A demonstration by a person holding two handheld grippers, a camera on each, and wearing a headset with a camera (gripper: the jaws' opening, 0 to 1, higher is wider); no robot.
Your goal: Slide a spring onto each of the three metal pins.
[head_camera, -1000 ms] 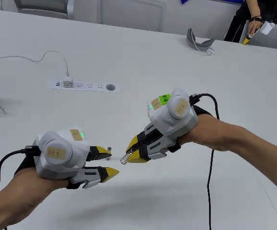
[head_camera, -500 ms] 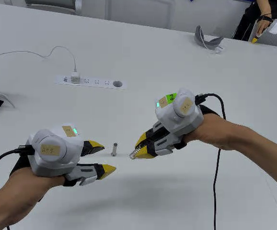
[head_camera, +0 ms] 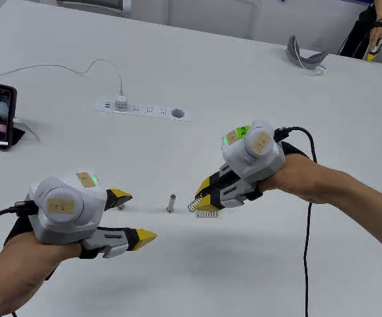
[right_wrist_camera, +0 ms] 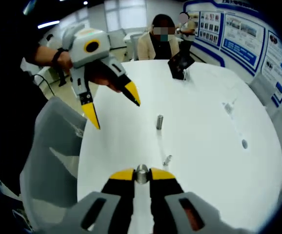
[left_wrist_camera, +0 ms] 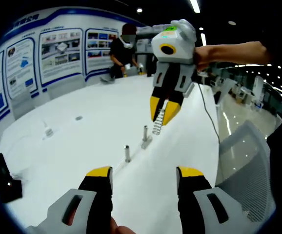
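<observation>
my left claw (head_camera: 138, 215) has pulled back, jaws wide, from the short grey metal pin (head_camera: 171, 202), standing free on the white table (head_camera: 244, 99) (good). my right claw (head_camera: 199, 200) pinches the small coiled steel spring (head_camera: 193, 207) just beside it; threading looks next.

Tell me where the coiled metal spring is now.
In the head view, the coiled metal spring hangs from the shut right tongs, just right of the short upright metal pin.
</observation>
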